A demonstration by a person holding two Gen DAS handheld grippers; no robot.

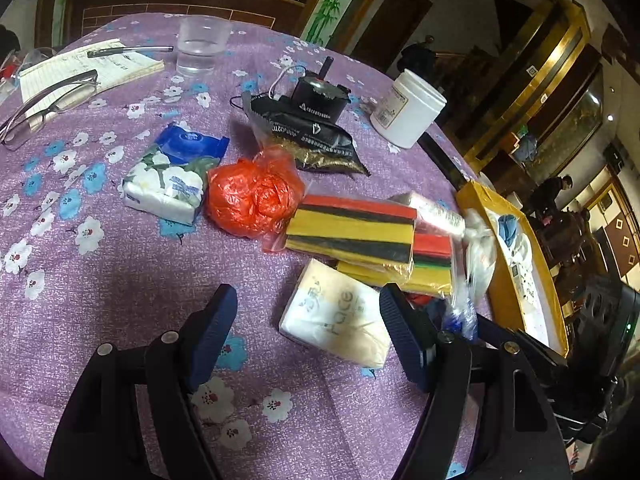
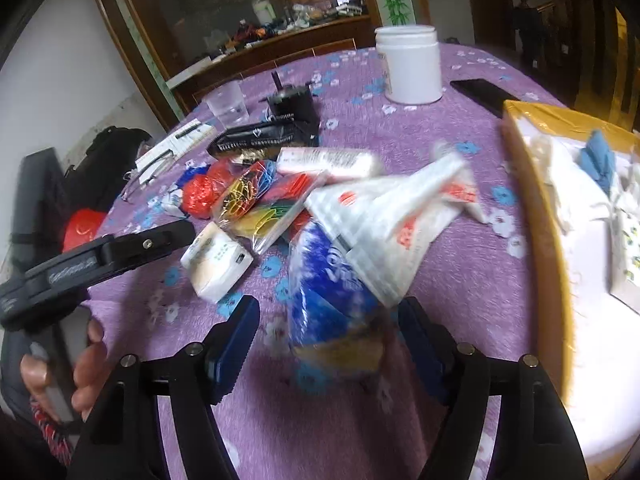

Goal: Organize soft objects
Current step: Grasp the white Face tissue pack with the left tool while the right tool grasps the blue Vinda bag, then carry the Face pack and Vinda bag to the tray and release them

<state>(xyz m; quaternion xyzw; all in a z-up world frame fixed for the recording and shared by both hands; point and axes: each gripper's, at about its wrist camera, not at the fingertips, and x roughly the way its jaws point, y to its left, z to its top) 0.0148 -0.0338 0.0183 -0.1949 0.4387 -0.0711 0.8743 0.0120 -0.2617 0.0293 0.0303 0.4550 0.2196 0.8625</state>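
Blue-padded fingers point(image 1: 212, 332) of the left gripper point(image 1: 308, 334) stand wide apart over the purple flowered tablecloth point(image 1: 120, 280), with nothing between them. A white tissue pack point(image 1: 338, 318) lies just beside the right-hand finger, partly behind it — contact cannot be confirmed.

Beyond it, on the cloth:
- a clear bag of striped yellow, red and black sponges point(image 1: 356, 228), overlapping the tissue pack's far edge;
- a crumpled orange plastic bag point(image 1: 254, 196), touching the sponge bag;
- a floral tissue pack point(image 1: 172, 178), against the orange bag.

The right gripper point(image 2: 328, 344) also has its jaws spread. A blurred blue-and-white plastic bag point(image 2: 332, 300) sits in the gap, with a white bag with red print point(image 2: 384, 216) draped over its far end; the pads do not visibly press on either.

A yellow-rimmed box point(image 2: 532, 184) stands at the right, already holding white and blue soft items. A white jar point(image 2: 412, 64) stands at the far side.
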